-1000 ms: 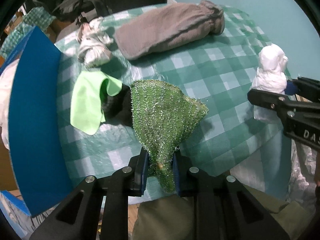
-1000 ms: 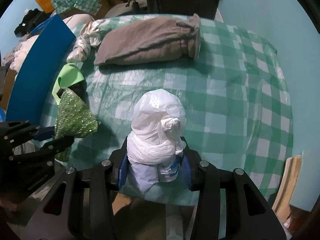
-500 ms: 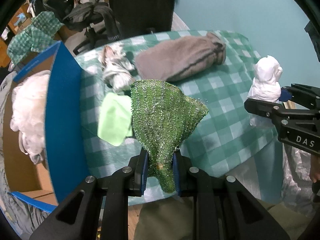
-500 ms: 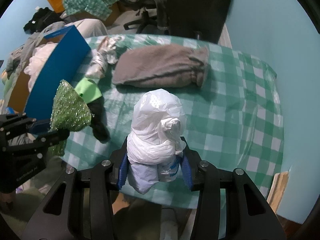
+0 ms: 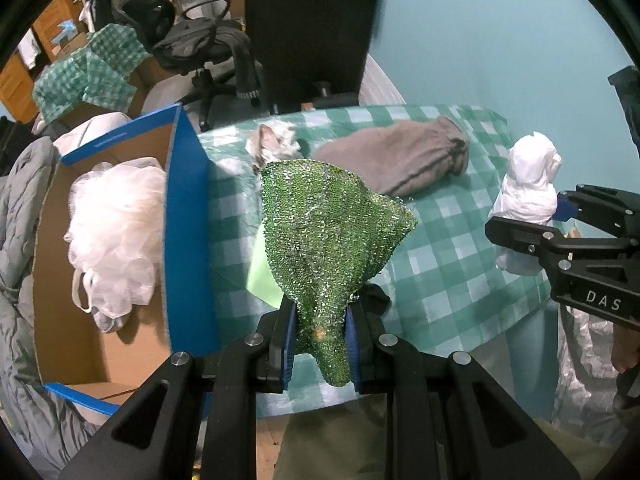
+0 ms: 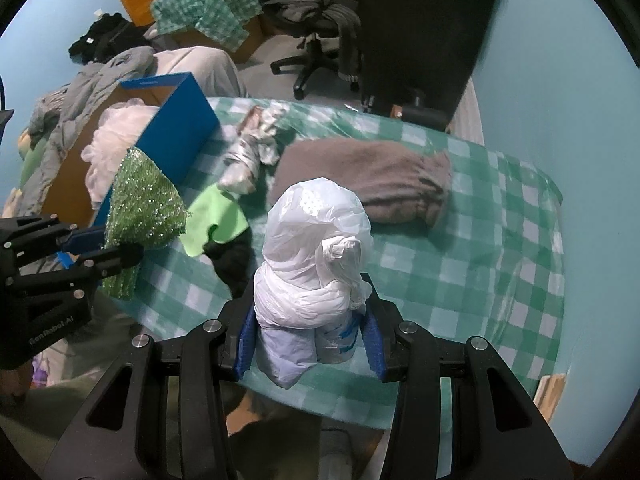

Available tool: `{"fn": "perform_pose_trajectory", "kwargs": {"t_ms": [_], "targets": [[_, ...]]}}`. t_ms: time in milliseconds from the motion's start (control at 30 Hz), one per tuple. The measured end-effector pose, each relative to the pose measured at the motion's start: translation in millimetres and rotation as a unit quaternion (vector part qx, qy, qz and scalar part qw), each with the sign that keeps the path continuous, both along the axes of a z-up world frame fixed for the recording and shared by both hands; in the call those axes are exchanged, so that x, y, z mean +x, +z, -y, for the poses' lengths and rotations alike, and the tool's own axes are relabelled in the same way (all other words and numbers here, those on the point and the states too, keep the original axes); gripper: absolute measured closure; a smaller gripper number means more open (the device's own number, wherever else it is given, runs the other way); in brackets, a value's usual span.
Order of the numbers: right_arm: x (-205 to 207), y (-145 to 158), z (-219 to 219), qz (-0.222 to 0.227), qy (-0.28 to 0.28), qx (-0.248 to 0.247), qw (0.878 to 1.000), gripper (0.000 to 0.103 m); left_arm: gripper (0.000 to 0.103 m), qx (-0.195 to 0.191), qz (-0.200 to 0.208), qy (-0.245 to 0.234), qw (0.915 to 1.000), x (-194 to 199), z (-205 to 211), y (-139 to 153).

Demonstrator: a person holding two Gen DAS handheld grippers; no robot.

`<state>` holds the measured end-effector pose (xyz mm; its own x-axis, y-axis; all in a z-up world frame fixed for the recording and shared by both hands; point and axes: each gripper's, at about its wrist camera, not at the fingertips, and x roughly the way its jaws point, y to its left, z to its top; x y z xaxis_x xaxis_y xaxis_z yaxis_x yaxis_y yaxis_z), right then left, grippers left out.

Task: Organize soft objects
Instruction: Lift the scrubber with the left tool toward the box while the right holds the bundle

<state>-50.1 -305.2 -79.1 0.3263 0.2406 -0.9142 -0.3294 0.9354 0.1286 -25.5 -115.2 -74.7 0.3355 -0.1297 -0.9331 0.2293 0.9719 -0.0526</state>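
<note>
A table covered with a green and white checked cloth fills the middle of both views. At its left side stands a big cardboard box with blue outer walls, open at the top; a white mesh puff lies inside it. On the cloth, toward the far edge, a long grey fabric pouch lies flat. Beside its left end rests a crumpled silver-white bundle. Nearer to the camera, a light green cloth lies on the table, and a small black item touches its lower edge; it is too dark to tell what it is.

The left gripper is clenched on the narrow lower end of a green sequin fabric piece, which spreads out wide above the blue pads and is held in the air above the table's left part, just beside the box wall. The right gripper is clenched on a knotted white plastic bag bundle, held upright between its pads, above the near edge of the table. In the left wrist view this bundle appears at the right, in front of the turquoise wall.
</note>
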Motion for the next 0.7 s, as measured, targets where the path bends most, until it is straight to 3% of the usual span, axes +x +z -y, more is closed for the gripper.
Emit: {"fn": "perform_pose_trajectory", "kwargs": {"t_ms": [700], "targets": [[20.1, 26.8, -89.7, 0.025, 0.072, 0.018, 0.997, 0.059, 0.082, 0.008, 0.023, 0.070, 0.9973, 3.1, -78.1, 18.0]]}}
